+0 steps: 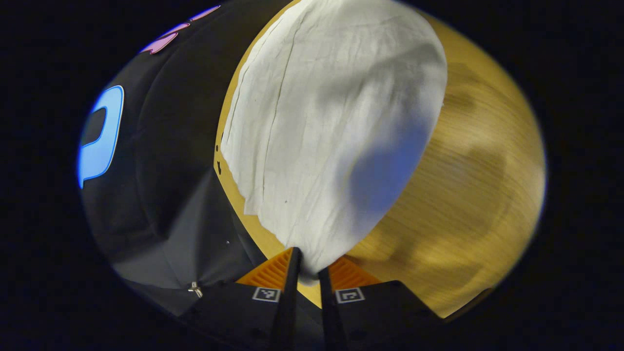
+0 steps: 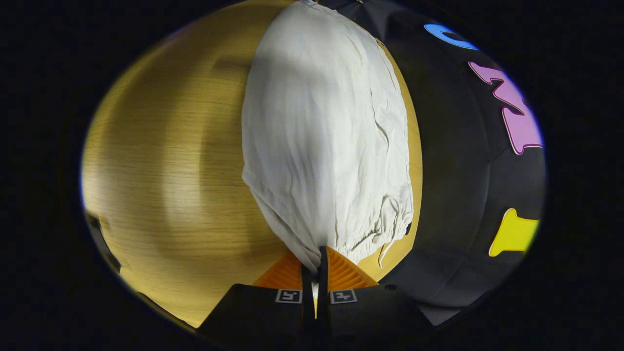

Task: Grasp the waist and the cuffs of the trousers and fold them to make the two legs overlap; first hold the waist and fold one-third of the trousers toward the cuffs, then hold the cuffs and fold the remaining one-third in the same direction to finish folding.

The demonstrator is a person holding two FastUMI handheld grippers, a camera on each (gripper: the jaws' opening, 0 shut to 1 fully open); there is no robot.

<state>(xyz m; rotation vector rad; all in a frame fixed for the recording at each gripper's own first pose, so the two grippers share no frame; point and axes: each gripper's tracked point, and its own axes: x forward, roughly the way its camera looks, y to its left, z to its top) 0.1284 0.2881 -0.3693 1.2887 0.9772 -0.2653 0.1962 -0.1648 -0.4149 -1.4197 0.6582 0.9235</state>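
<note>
White trousers (image 1: 321, 126) lie stretched along the far edge of a wooden table (image 1: 477, 195). In the left gripper view the cuff end narrows to a corner between my left gripper's (image 1: 309, 268) fingers, which are shut on the cloth. In the right gripper view the trousers (image 2: 321, 136) run away from me, with the gathered waist and a loose drawstring (image 2: 390, 243) at the near end. My right gripper (image 2: 316, 265) is shut on the bunched waist cloth. The cloth rises from the table toward both grippers.
The black booth cloth (image 1: 165, 185) hangs right behind the table edge beside the trousers, also seen as the black booth cloth (image 2: 463, 170) on the right. Bare wood (image 2: 165, 170) spreads on the other side of the garment. Soft shadows fall on the table (image 1: 487, 161).
</note>
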